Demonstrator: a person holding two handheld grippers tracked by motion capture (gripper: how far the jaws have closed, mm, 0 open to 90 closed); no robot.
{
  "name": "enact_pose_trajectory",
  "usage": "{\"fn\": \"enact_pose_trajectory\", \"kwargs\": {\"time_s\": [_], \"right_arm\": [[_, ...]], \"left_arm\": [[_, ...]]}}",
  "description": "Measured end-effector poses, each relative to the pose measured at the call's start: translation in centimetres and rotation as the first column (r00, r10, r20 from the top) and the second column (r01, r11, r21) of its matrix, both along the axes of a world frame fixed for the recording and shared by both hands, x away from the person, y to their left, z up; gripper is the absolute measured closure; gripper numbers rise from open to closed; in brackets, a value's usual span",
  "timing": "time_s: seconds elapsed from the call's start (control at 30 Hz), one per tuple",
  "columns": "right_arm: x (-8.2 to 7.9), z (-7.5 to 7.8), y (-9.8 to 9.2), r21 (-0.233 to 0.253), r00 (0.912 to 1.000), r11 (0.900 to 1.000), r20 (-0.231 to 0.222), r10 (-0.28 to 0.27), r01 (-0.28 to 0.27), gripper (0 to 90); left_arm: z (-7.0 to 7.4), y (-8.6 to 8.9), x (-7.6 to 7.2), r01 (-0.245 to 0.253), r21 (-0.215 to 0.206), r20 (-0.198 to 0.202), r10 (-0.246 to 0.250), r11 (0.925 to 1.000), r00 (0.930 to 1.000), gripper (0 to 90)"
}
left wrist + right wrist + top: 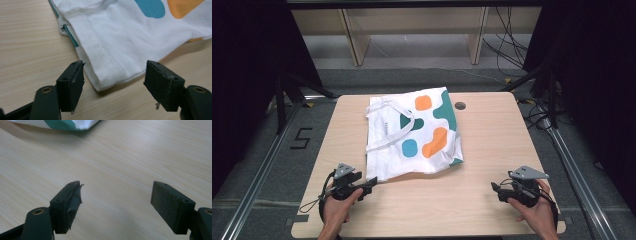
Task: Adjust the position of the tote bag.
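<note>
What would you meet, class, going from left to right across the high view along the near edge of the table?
Left gripper, jaws open at the near left corner of the white tote bag → bare wooden table → right gripper, jaws open over bare wood.

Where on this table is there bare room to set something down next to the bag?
Bare wood lies right of the tote bag, out to the table edge, and along the near edge between the left gripper and right gripper. A narrower strip runs left of the bag. It is tight at the bag's near-left corner, between the left gripper's open jaws.
</note>
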State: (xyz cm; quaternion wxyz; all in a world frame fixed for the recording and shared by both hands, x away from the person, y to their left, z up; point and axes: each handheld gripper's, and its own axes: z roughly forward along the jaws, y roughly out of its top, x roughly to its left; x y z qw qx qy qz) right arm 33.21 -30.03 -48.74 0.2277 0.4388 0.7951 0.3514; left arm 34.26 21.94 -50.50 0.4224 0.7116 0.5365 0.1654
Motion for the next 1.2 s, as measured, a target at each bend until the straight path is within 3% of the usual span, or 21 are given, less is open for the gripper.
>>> {"fn": "enact_pose_trajectory", "kwargs": {"time_s": [0.13, 0.2, 0.23, 0.3, 0.4, 0.43, 0.5, 0.53, 0.57, 0.6, 0.67, 0.7, 0.73, 0.77, 1.0, 1.03, 1.07, 1.1, 1.13, 1.17, 1.2], "right_arm": [[-0.1, 0.1, 0.0, -0.006, 0.9999, 1.000, 0.001, -0.011, 0.011, 25.7], [-0.1, 0.1, 0.1, 0.018, 0.9997, 1.000, -0.021, -0.011, 0.012, 26.3], [-0.1, 0.2, 0.0, 0.000, 0.9999, 1.000, -0.007, -0.016, 0.016, 26.3], [-0.1, 0.2, 0.1, 0.013, 0.9998, 1.000, -0.011, -0.019, 0.019, 26.3], [0.0, 0.1, 0.0, -0.015, 0.9999, 1.000, 0.012, -0.003, 0.003, 26.3], [0.0, 0.2, 0.0, -0.020, 0.9999, 1.000, 0.009, 0.007, -0.007, 26.7], [0.0, 0.1, 0.1, -0.014, 1.0000, 1.000, 0.009, 0.002, -0.002, 26.7], [0.0, 0.1, 0.3, 0.007, 0.9999, 1.000, -0.014, 0.002, -0.002, 26.7], [0.1, 0.1, 0.2, -0.011, 0.9998, 1.000, -0.014, 0.017, -0.017, 26.7], [0.0, 0.1, 0.2, -0.020, 0.9998, 1.000, 0.017, 0.003, -0.003, 26.7], [0.1, 0.1, 0.1, -0.026, 0.9999, 1.000, 0.014, 0.006, -0.005, 26.8], [0.1, 0.0, 0.1, -0.018, 0.9999, 1.000, 0.009, 0.012, -0.011, 26.8], [0.1, 0.1, 0.1, -0.005, 0.9996, 1.000, -0.021, 0.017, -0.017, 27.0], [0.1, 0.1, 0.1, -0.022, 0.9999, 1.000, 0.004, 0.010, -0.010, 27.1], [0.1, 0.2, 0.0, -0.029, 0.9999, 1.000, 0.016, 0.007, -0.007, 27.4], [0.1, 0.2, 0.0, -0.029, 0.9999, 1.000, 0.016, 0.007, -0.006, 27.5], [0.1, 0.2, 0.0, -0.029, 0.9998, 1.000, 0.017, 0.007, -0.006, 27.5], [0.1, 0.2, 0.0, -0.029, 0.9998, 1.000, 0.017, 0.007, -0.006, 27.5], [0.1, 0.2, 0.0, -0.029, 0.9998, 1.000, 0.018, 0.007, -0.006, 27.6], [0.1, 0.2, 0.0, -0.030, 0.9998, 1.000, 0.018, 0.005, -0.004, 27.7], [0.1, 0.2, 0.0, -0.030, 0.9998, 1.000, 0.018, 0.005, -0.004, 27.7]], "left_arm": [[-0.2, 0.1, 1.1, -0.001, 0.004, 0.006, 0.001, 1.0000, 1.0000, 36.9], [-0.4, 0.1, 1.6, -0.006, -0.010, 0.000, 0.006, 0.9999, 1.0000, 41.2], [-0.6, 0.2, 2.0, -0.002, -0.024, -0.007, 0.002, 0.9997, 1.0000, 42.6], [-0.7, 0.2, 2.3, 0.000, -0.038, -0.016, -0.001, 0.9993, 0.9999, 44.0], [-1.1, 0.3, 2.8, -0.016, -0.021, -0.035, 0.016, 0.9996, 0.9993, 46.7], [-1.3, 0.5, 3.1, -0.026, -0.055, -0.053, 0.023, 0.9981, 0.9984, 47.2], [-1.3, 0.6, 3.2, -0.009, -0.041, -0.054, 0.007, 0.9991, 0.9985, 49.5], [-1.3, 0.4, 3.2, -0.015, -0.051, -0.049, 0.012, 0.9986, 0.9987, 51.7], [-1.2, 0.2, 3.2, -0.005, -0.036, -0.047, 0.004, 0.9993, 0.9989, 53.6], [-1.1, 0.3, 3.1, 0.024, 0.000, -0.052, -0.024, 0.9997, 0.9984, 56.2], [-1.1, -0.2, 3.0, 0.023, -0.048, -0.045, -0.025, 0.9986, 0.9987, 62.9], [-1.1, -0.3, 2.9, 0.032, -0.050, -0.046, -0.034, 0.9982, 0.9983, 66.5], [-1.0, -0.6, 2.7, 0.079, -0.029, -0.027, -0.080, 0.9964, 0.9964, 73.1], [-0.9, -0.7, 2.6, 0.102, -0.015, -0.027, -0.103, 0.9946, 0.9943, 76.2], [-0.9, -2.2, 1.8, 0.174, -0.048, -0.013, -0.175, 0.9836, 0.9845, 83.5], [-0.8, -2.4, 1.7, 0.198, -0.040, -0.020, -0.199, 0.9794, 0.9799, 84.3], [-0.8, -3.3, 1.3, 0.220, -0.063, -0.022, -0.221, 0.9735, 0.9749, 84.4], [-0.8, -3.3, 1.3, 0.220, -0.063, -0.022, -0.221, 0.9735, 0.9749, 84.4], [-0.7, -3.8, 1.0, 0.258, -0.044, -0.021, -0.259, 0.9651, 0.9656, 84.4], [-0.6, -5.0, 0.6, 0.274, -0.051, -0.012, -0.275, 0.9604, 0.9614, 84.4], [-0.6, -5.0, 0.6, 0.274, -0.051, -0.012, -0.275, 0.9604, 0.9614, 84.4]]}}
